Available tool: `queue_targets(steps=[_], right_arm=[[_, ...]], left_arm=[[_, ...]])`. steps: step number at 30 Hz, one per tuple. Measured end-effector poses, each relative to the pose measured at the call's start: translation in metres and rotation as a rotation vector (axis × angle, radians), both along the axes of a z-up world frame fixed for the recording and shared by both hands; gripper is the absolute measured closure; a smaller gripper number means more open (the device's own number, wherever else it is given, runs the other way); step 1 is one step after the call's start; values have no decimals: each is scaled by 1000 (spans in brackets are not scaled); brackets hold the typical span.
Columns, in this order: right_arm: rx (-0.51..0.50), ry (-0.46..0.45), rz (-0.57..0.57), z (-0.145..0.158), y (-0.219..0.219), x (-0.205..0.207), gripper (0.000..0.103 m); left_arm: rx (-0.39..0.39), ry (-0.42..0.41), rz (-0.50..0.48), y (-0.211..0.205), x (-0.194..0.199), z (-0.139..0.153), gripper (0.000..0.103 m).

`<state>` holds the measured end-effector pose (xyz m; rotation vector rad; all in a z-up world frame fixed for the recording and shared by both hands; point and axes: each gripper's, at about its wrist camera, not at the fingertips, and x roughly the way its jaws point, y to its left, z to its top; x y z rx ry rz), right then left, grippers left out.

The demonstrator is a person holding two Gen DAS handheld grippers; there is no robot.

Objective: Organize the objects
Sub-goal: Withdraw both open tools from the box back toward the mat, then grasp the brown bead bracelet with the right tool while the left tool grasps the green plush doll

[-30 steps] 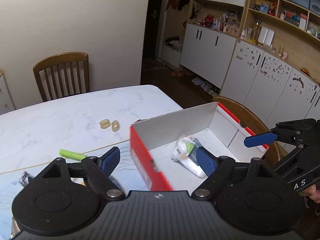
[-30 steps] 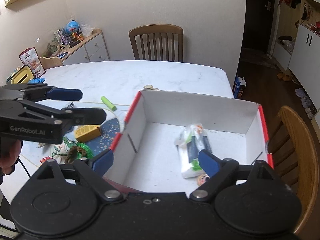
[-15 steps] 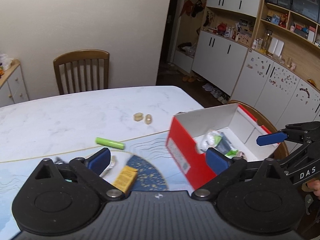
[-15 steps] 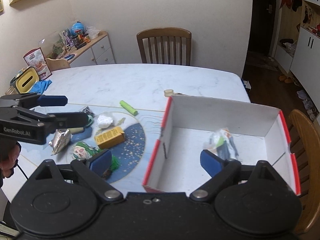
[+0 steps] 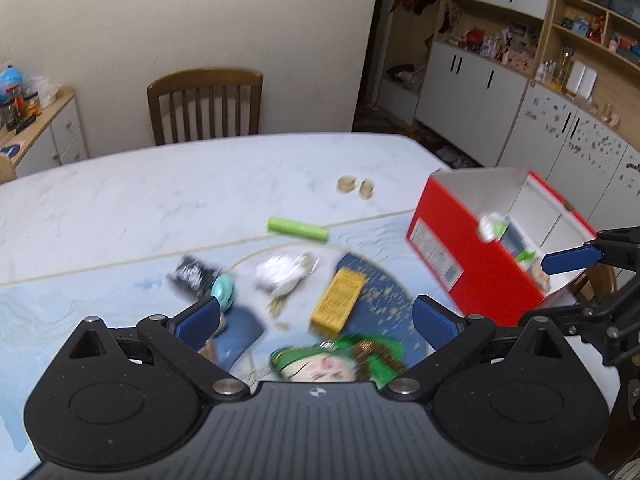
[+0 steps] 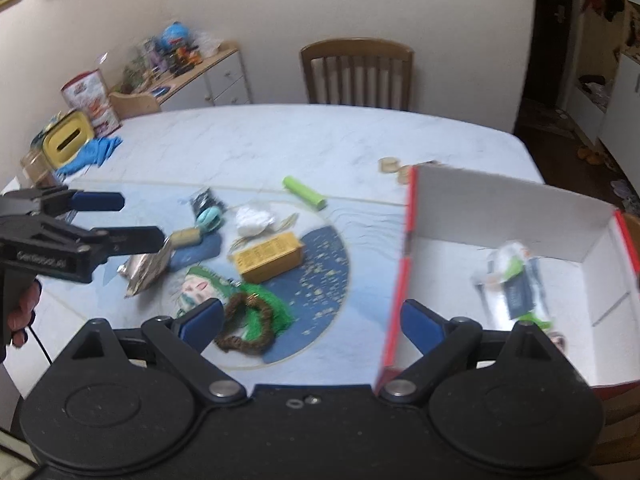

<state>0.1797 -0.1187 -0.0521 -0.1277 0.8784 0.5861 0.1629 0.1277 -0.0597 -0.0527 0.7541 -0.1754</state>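
A red box (image 5: 472,256) with a white inside (image 6: 520,248) stands at the table's right end and holds a clear packet (image 6: 508,276). Loose items lie on a blue mat: a yellow box (image 5: 339,300) (image 6: 269,257), a green tube (image 5: 298,229) (image 6: 304,193), a white wad (image 5: 278,274) (image 6: 254,219), a teal item (image 5: 223,290) (image 6: 210,216), a green and brown wreath (image 6: 250,322). My left gripper (image 5: 316,320) is open and empty above the mat. My right gripper (image 6: 312,320) is open and empty, left of the red box.
Two small tan rings (image 5: 354,186) lie on the white marble table (image 5: 160,196). A silver foil packet (image 6: 146,270) lies at the mat's left. A wooden chair (image 5: 206,104) stands at the far side. A yellow box and a blue cloth (image 6: 90,152) sit at the table's far left.
Both grippers have swung left, away from the red box and over the loose items on the mat. Both stay open and empty.
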Motion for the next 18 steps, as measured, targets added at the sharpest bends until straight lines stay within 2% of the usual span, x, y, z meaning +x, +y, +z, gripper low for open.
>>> queue_targets(steps=[7, 13, 15, 18], right_arm=[[-34, 22, 48, -26, 34, -11, 10], [-60, 29, 11, -53, 49, -9, 18], [-58, 43, 0, -61, 50, -6, 26], [-69, 55, -7, -73, 55, -4, 28]], left_arm=[[-9, 49, -2, 17, 3, -27, 0], [13, 53, -46, 15, 6, -45, 0], [24, 62, -60, 13, 7, -51, 0], [36, 71, -82, 10, 10, -59, 0]])
